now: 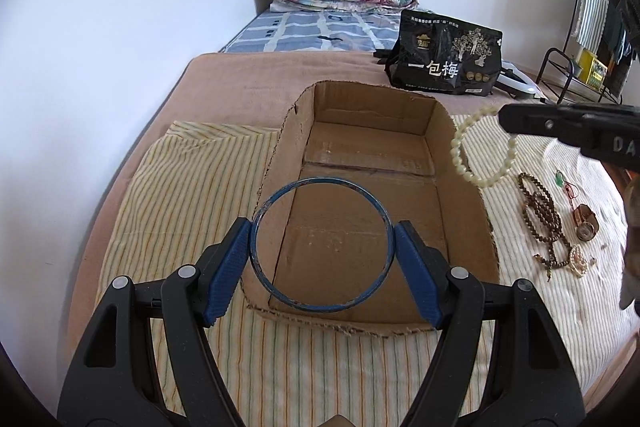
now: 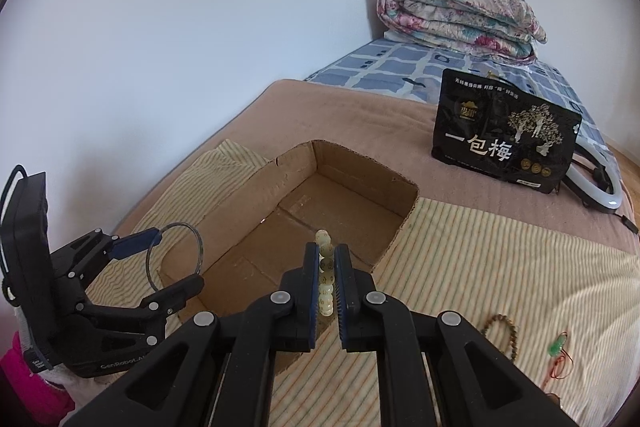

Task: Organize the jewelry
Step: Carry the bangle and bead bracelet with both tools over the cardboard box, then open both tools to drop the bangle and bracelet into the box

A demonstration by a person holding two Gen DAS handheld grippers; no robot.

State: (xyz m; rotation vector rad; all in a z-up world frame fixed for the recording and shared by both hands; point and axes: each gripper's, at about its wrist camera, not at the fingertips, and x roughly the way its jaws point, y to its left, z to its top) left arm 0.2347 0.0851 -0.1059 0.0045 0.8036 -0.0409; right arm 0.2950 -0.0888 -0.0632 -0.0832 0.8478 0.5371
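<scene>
Blue-padded left gripper (image 1: 322, 247) pinches a blue bangle (image 1: 322, 245) across its width above the open cardboard box (image 1: 466, 227) in the left view, while the right view shows the right gripper (image 2: 327, 277) clamped on a pale bead bracelet (image 2: 325, 281) over the same box

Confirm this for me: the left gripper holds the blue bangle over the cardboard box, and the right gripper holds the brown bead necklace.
One part is wrong. The right gripper is shut on the cream bead bracelet, as the right wrist view shows; the brown bead necklace lies on the striped cloth. The left gripper does hold the blue bangle over the cardboard box.
</scene>
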